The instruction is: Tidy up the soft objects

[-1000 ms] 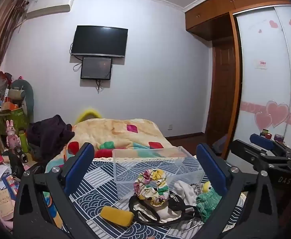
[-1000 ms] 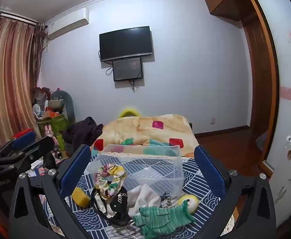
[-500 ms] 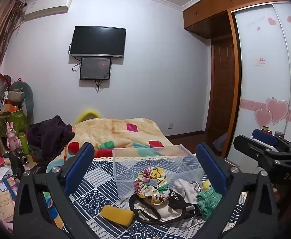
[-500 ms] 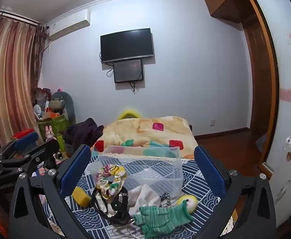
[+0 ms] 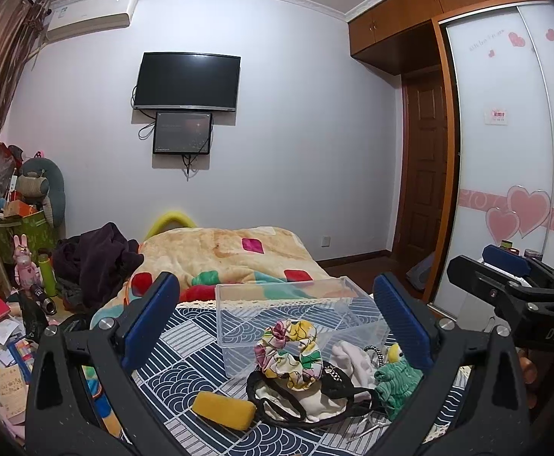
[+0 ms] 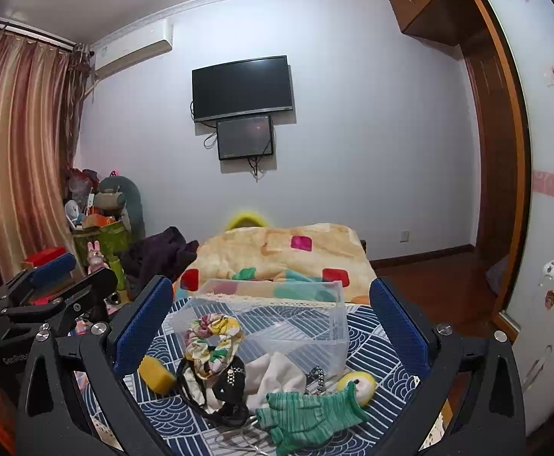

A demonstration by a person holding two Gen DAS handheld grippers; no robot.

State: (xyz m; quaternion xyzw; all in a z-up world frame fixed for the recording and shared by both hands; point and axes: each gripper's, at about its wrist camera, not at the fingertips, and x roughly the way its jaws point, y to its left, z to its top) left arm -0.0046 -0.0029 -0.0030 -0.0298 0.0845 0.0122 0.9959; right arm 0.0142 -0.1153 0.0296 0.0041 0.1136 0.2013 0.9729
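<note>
A clear plastic box (image 5: 295, 317) (image 6: 273, 315) stands empty on the blue patterned cloth (image 5: 189, 361). In front of it lie a floral scrunchie (image 5: 290, 353) (image 6: 212, 336), a yellow sponge (image 5: 223, 410) (image 6: 155, 374), a white cloth (image 5: 352, 359) (image 6: 273, 378), a black strap (image 6: 223, 387) and a green knitted doll (image 5: 396, 382) (image 6: 311, 416) with a yellow head. My left gripper (image 5: 277, 326) is open and empty above the pile. My right gripper (image 6: 269, 326) is open and empty too. Each gripper shows at the edge of the other's view.
A bed with an orange patterned blanket (image 5: 231, 254) lies behind the box. Dark clothes (image 5: 94, 262) and cluttered toys (image 5: 22, 266) sit at the left. A wardrobe with heart stickers (image 5: 504, 190) and a wooden door (image 5: 425, 174) stand at the right.
Both grippers have shifted only slightly; the left view has tilted a little. The objects have not moved.
</note>
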